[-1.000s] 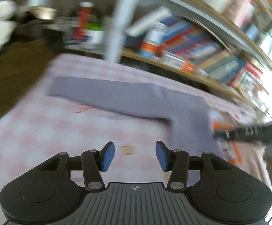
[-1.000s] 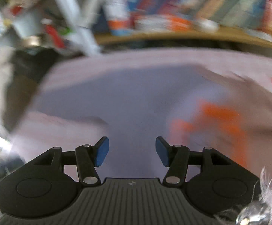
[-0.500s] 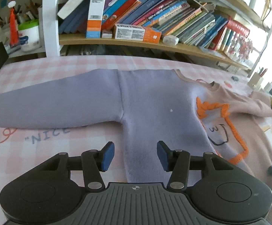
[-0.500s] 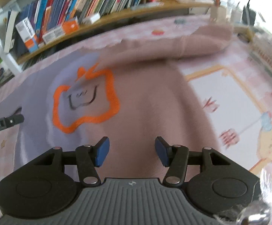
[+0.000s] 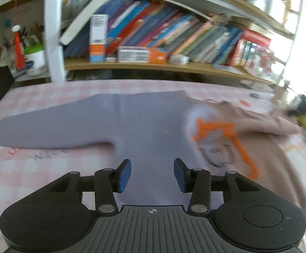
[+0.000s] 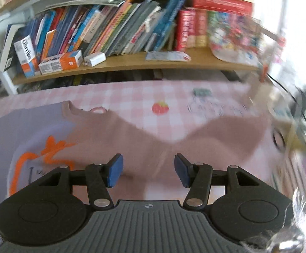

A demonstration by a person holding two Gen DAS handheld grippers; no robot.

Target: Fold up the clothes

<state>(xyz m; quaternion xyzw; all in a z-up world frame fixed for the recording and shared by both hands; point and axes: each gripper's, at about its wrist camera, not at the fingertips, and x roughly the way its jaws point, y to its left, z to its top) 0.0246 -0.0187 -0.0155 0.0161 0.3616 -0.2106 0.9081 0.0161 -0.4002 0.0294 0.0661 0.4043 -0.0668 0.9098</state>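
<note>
One sweater [image 5: 148, 124] lies spread flat on your pink checked tablecloth [image 6: 174, 92], lilac half toward 9 o'clock, tan half toward 3 o'clock, with an orange outline [image 5: 226, 139] across the chest. Behind it at 12 o'clock stands a bookshelf [image 6: 132, 63]. Your left gripper [image 5: 152, 174] hovers with its jaws apart over the lilac body; your right gripper [image 6: 148, 170] hangs just as wide over the tan sleeve, gripping nothing
</note>
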